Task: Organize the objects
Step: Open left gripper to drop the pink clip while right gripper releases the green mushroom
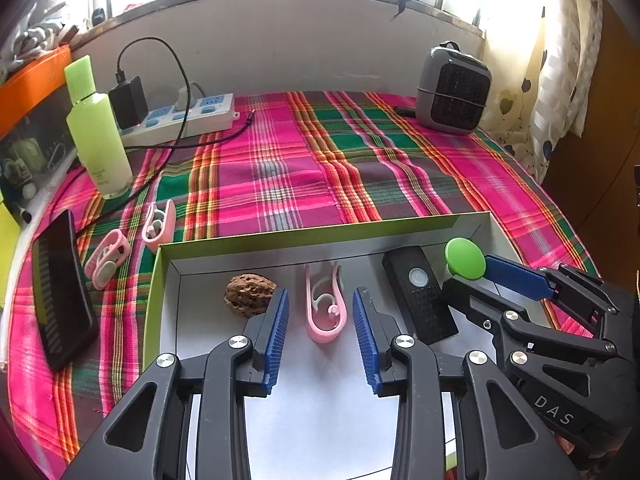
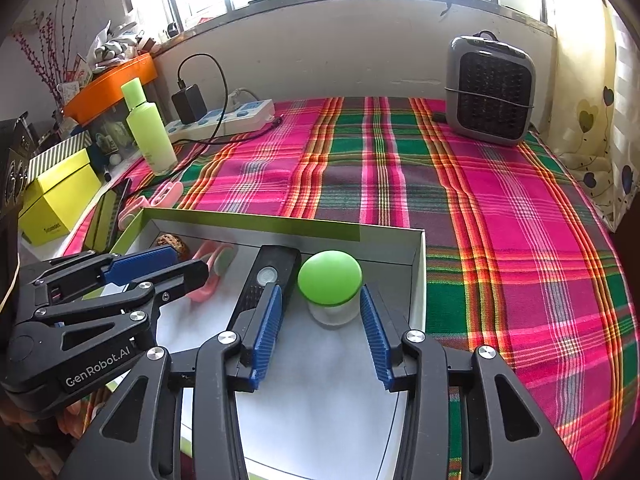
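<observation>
Shallow white box [image 1: 256,238], green-rimmed, lying near on the plaid cloth [image 1: 304,168], is holding from left to right a walnut [image 1: 250,294], pink clip [image 1: 325,308], black remote [image 1: 418,294] and green-lidded jar [image 2: 330,285]. Left gripper [image 1: 320,312] is hovering with fingers apart, flanking the pink clip without touching. Right gripper [image 2: 320,308] is standing with fingers apart on either side of the jar, pads clear of it; two more pink clips [image 1: 108,258] are lying on the cloth left of the box.
</observation>
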Action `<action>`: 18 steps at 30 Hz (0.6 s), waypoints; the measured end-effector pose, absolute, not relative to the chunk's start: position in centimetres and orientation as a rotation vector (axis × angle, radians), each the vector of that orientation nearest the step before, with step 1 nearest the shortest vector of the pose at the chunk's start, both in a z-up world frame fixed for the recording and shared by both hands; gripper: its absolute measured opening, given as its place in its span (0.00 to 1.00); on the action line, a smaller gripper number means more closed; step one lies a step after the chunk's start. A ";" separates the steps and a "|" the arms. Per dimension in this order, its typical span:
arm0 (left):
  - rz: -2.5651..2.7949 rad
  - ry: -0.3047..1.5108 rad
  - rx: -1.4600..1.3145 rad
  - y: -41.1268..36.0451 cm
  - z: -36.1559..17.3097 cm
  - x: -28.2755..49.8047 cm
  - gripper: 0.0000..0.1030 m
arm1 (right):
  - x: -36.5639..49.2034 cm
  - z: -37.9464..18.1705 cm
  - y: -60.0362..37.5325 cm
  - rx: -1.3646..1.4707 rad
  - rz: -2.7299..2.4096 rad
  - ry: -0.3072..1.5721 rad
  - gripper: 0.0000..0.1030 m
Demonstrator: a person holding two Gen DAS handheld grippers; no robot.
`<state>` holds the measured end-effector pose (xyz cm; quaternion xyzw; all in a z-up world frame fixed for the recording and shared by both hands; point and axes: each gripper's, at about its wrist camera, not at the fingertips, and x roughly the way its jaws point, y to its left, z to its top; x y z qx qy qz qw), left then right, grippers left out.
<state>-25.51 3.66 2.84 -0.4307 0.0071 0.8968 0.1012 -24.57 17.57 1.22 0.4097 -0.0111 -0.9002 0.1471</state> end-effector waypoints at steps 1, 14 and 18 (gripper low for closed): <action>2.650 0.017 -1.270 3.6 3.0 -25.4 0.31 | -24.5 1.3 17.6 1.174 -2.591 -0.034 0.42; 2.696 0.014 -1.233 3.3 4.5 -23.0 0.37 | -22.4 2.4 17.5 1.129 -2.617 -0.030 0.47; 2.714 0.010 -1.215 3.2 4.9 -21.9 0.37 | -21.3 3.0 17.6 1.102 -2.628 -0.040 0.47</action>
